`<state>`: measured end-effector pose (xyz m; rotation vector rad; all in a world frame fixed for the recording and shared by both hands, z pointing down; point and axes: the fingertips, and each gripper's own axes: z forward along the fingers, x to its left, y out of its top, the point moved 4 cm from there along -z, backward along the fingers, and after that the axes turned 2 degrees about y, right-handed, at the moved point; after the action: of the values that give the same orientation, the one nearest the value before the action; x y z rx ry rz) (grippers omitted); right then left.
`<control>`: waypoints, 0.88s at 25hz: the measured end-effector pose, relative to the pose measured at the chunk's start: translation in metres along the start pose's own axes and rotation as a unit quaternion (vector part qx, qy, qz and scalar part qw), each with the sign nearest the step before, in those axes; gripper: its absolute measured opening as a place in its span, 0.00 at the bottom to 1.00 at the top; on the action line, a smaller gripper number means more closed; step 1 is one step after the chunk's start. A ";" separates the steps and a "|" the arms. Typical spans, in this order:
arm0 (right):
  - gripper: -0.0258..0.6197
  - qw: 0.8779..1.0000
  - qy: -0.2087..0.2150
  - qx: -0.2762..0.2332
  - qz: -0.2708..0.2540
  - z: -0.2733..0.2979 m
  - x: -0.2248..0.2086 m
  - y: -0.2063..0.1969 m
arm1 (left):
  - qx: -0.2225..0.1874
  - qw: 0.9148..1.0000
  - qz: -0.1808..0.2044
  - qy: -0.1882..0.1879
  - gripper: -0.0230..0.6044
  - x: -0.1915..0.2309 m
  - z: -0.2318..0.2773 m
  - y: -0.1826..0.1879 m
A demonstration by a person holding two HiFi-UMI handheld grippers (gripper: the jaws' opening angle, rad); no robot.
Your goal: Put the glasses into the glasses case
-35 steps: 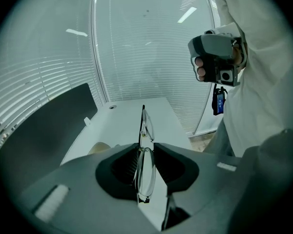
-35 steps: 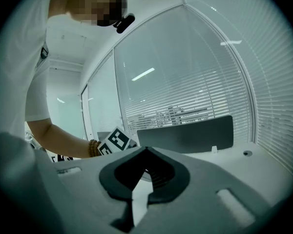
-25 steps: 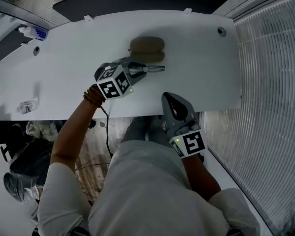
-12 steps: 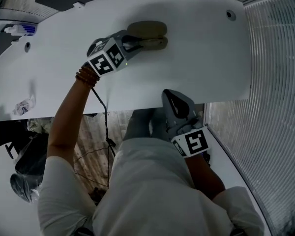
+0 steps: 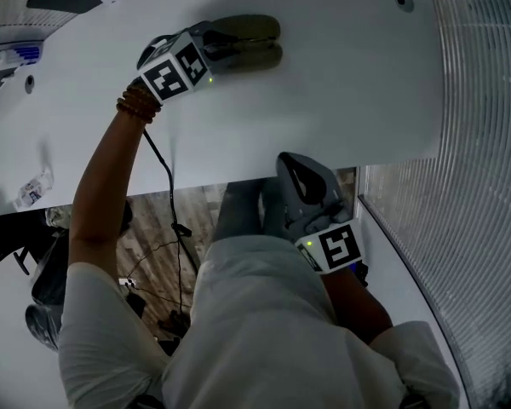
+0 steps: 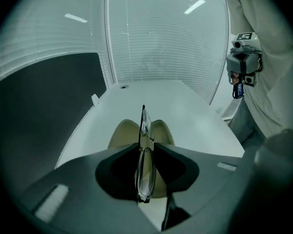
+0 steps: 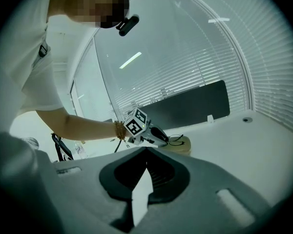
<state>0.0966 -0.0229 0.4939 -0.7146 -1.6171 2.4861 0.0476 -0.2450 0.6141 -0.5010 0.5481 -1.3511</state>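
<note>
Table (image 5: 324,100) — left gripper (image 5: 224,48) outstretched with glasses (image 6: 145,172)

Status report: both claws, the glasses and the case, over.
Left claw shut on glasses, above open glasses case. Right claw shut, empty, near table edge. Nothing blocking the case.

The glasses (image 6: 144,172) pinched in the left tool (image 6: 146,147) have a thin dark frame, seemingly metal, and clear glossy lenses. Just beyond the tool's tips, the glasses case (image 6: 123,134) looks smooth, matt beige. The table (image 5: 324,83) is smooth matt white.
</note>
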 end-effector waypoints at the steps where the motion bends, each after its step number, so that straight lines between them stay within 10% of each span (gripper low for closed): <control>1: 0.04 1.000 -0.001 0.002 0.002 0.000 -0.001 -0.001 | 0.002 1.000 0.000 -0.002 0.20 0.001 0.003 -0.001; 22: 0.04 1.000 -0.003 0.015 0.027 -0.003 -0.015 -0.025 | 0.030 0.999 -0.010 -0.025 0.22 0.000 0.044 -0.029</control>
<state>0.1064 -0.0146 0.5197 -0.7574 -1.5813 2.5470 0.0539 -0.2479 0.6665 -0.4916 0.4601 -1.3669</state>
